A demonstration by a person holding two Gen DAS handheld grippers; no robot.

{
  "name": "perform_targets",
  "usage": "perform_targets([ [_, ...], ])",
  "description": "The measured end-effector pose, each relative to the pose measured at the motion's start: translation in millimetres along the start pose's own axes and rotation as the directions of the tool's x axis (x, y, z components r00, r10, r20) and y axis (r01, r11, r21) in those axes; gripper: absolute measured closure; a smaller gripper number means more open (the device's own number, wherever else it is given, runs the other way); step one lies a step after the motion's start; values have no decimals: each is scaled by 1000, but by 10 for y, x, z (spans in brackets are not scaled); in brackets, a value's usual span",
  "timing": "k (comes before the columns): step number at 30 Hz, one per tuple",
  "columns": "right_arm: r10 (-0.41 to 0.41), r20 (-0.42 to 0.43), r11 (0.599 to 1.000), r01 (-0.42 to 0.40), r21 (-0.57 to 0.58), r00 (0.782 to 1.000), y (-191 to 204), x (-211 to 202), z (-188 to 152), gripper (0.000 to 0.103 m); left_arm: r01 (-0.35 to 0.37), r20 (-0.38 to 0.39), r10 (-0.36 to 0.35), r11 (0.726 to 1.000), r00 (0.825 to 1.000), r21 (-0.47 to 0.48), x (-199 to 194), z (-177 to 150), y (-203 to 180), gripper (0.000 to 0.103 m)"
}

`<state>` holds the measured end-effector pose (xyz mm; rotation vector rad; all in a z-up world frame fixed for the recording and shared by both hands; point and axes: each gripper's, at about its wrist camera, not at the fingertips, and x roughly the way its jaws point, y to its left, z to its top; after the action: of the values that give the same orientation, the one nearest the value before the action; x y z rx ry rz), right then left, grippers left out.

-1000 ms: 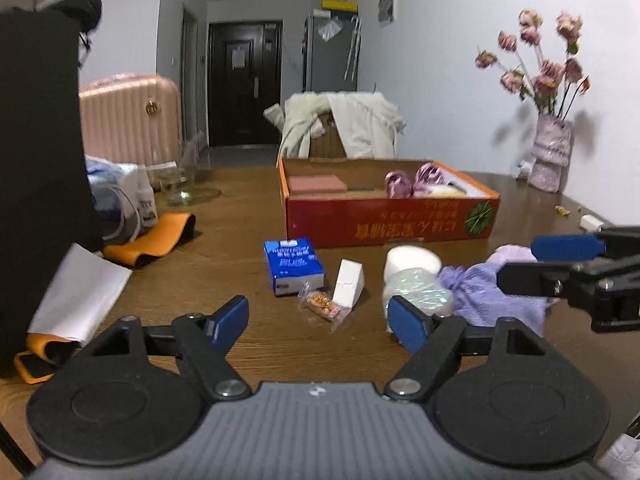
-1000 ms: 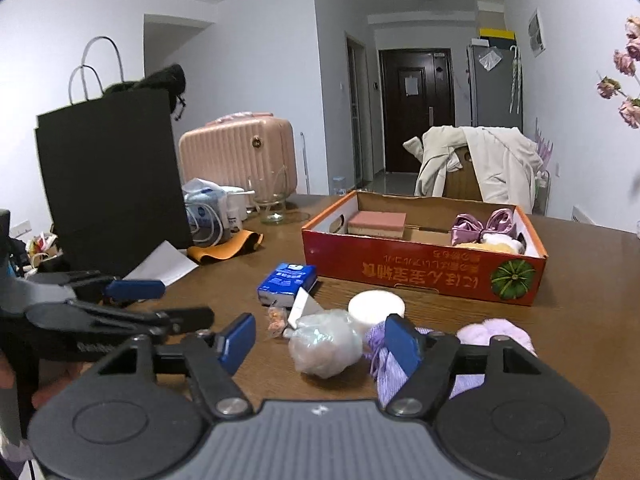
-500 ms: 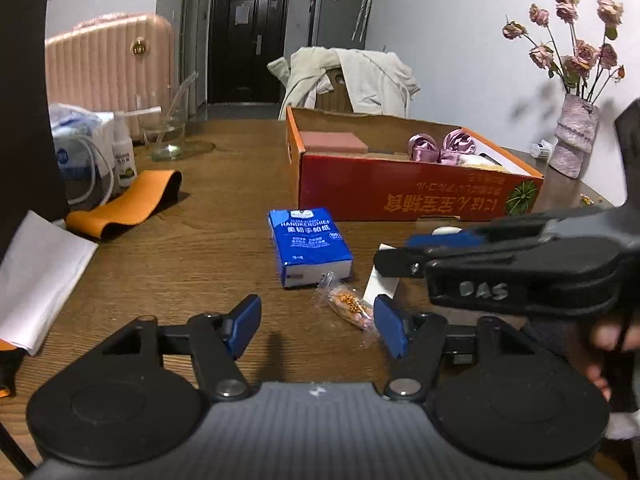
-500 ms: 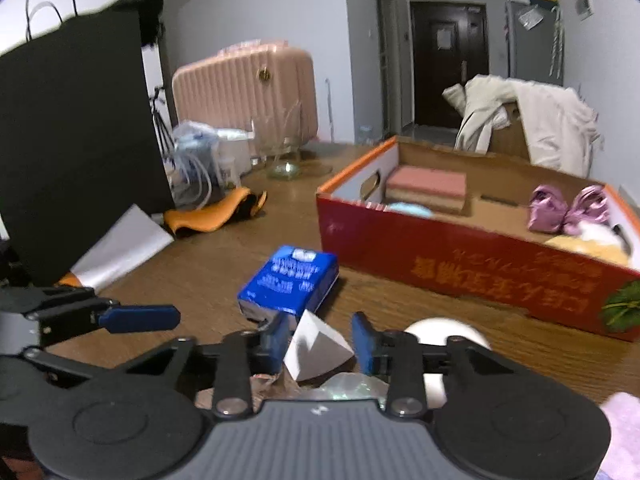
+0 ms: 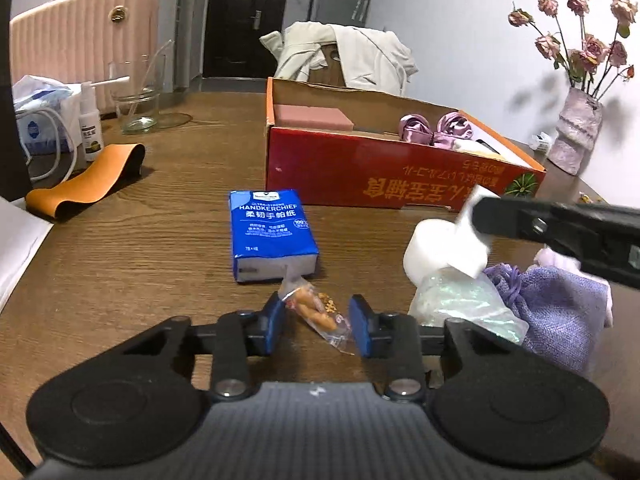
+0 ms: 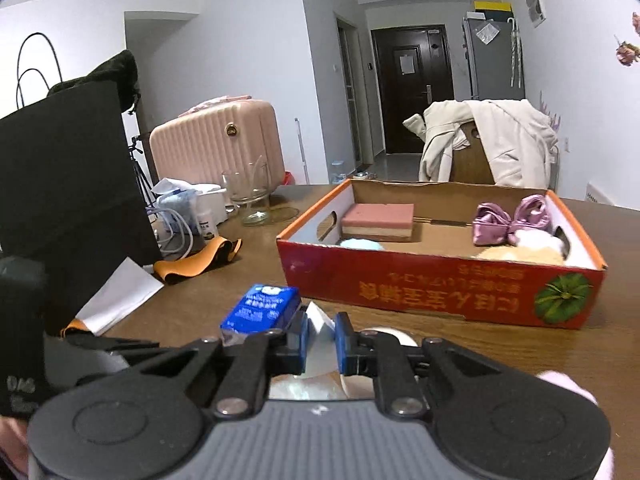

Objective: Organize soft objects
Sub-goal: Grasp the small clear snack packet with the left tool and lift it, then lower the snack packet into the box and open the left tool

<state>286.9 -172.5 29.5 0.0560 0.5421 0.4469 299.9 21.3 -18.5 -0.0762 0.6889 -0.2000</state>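
Observation:
My right gripper (image 6: 321,338) is shut on a white wedge sponge (image 6: 319,330) and holds it above the table; the sponge also shows in the left wrist view (image 5: 474,236). My left gripper (image 5: 316,324) is half closed around a small clear snack packet (image 5: 316,312) on the table, the blue pads beside it and not clearly touching. The red cardboard box (image 6: 440,288) holds a pink sponge (image 6: 380,220), a purple bow (image 6: 512,220) and fluffy items. A blue handkerchief pack (image 5: 270,234), a white round puff (image 5: 430,250), a pearly pouch (image 5: 460,304) and a purple cloth (image 5: 560,312) lie nearby.
An orange band (image 5: 88,184), a spray bottle (image 5: 90,128), a glass (image 5: 136,108) and a black bag (image 6: 68,176) stand to the left. A vase of dried roses (image 5: 576,136) stands far right. A white paper (image 6: 120,300) lies at the left edge.
My right gripper closed on the white wedge sponge and lifted it off the table. My left gripper moved forward and narrowed around the snack packet.

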Motion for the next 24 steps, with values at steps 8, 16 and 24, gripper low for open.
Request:
perform_targets([
  [8,-9,34,1000,8,25,999,-49,-453,-145,89,4,36,-5,1000,999,14,-407,-139,-156,75],
  [16,-16,94,1000,17,-3,995,-243,-666,84,89,46,159,-58,996,986,76,-712,269,-251,75],
  [24,-15,8,998,16,-56,1000,-817,139,1142,89,120,64,-131,981,989,153,169,1451,-255,75],
])
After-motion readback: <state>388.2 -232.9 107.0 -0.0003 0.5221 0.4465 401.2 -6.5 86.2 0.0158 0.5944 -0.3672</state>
